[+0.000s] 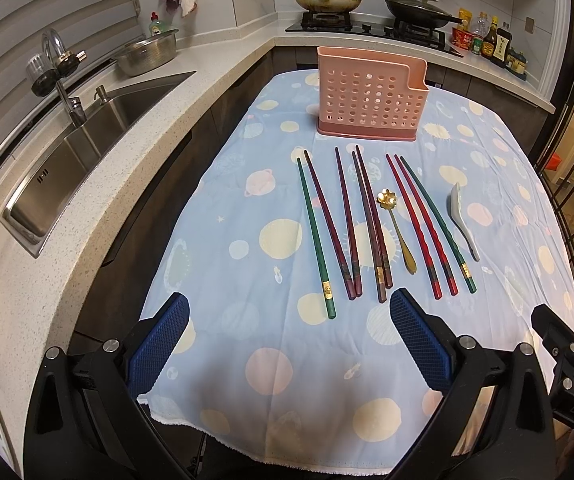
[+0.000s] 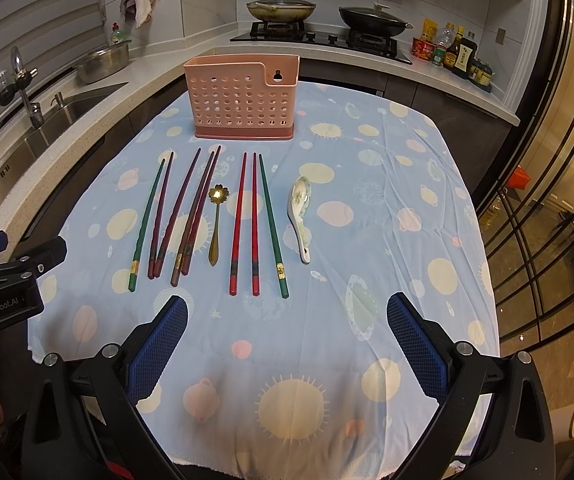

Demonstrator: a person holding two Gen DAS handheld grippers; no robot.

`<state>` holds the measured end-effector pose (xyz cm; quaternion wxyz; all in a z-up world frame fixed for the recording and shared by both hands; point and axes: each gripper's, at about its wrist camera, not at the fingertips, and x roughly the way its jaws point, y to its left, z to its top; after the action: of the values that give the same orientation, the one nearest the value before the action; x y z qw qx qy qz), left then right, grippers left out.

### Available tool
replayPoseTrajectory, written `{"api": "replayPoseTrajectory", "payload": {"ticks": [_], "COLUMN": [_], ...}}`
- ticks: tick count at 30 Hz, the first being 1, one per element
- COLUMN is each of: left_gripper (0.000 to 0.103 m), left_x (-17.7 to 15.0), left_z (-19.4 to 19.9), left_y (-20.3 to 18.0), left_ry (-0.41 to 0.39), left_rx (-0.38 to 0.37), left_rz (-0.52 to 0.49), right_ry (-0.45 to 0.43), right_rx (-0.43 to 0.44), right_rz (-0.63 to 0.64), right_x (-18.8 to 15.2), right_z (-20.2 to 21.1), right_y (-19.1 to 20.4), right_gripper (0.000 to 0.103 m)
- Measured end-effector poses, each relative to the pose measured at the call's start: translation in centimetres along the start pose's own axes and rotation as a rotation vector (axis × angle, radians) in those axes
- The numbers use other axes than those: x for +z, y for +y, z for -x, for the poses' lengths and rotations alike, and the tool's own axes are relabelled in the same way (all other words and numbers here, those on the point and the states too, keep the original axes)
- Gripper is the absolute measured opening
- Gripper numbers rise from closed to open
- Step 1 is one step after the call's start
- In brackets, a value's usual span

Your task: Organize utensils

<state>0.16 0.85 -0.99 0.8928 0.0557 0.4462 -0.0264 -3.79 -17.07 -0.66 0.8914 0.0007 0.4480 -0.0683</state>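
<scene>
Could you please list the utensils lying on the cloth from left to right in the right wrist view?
Green chopstick → gold flower spoon → two red chopsticks → second green chopstick → white ceramic spoon. The dark purple-brown chopsticks cross, so I left them out.

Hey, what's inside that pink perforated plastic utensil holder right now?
Nothing shows above the rim of the pink perforated plastic utensil holder, and its holes show no utensils. The bottom, behind the solid base, is hidden. All chopsticks and spoons lie on the blue patterned tablecloth.
</scene>
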Motion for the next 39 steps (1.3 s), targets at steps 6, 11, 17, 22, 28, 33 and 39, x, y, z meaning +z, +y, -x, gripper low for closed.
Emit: {"api": "replayPoseTrajectory", "payload": {"ticks": [6, 11, 17, 22, 28, 33, 39], "left_gripper": [0.096, 0.096, 0.096, 0.096, 0.096, 0.088, 0.07], "left_x": [0.0, 0.7, 1.1, 0.9, 0.7, 0.6, -0.1], "left_z": [-0.8, -3.5, -7.5, -10.4, -12.5, -13.6, -14.6], "left_y": [0.1, 1.4, 2.0, 0.9, -0.6, -0.5, -0.4], "left_ry": [0.02, 0.073, 0.115, 0.156, 0.188, 0.209, 0.251], "left_rx": [-0.018, -0.067, -0.028, -0.025, -0.055, -0.072, -0.114], "left_rz": [0.013, 0.076, 0.089, 0.049, 0.017, 0.028, 0.034], "right_ry": [0.004, 0.011, 0.023, 0.04, 0.072, 0.07, 0.082], "right_rx": [0.013, 0.039, 0.011, 0.003, 0.006, 0.009, 0.018], "right_rz": [-0.004, -0.048, -0.071, -0.07, -0.088, -0.086, -0.079], "right_x": [-0.1, 0.2, 0.8, 0.9, 1.3, 1.8, 2.0], "right_z": [-0.9, -2.6, -4.9, -6.8, -9.0, -9.5, -10.3], "right_y": [-0.3, -1.6, -2.7, -3.1, -3.3, -3.2, -2.9], "right_gripper": [0.096, 0.096, 0.096, 0.096, 0.096, 0.094, 0.092]}}
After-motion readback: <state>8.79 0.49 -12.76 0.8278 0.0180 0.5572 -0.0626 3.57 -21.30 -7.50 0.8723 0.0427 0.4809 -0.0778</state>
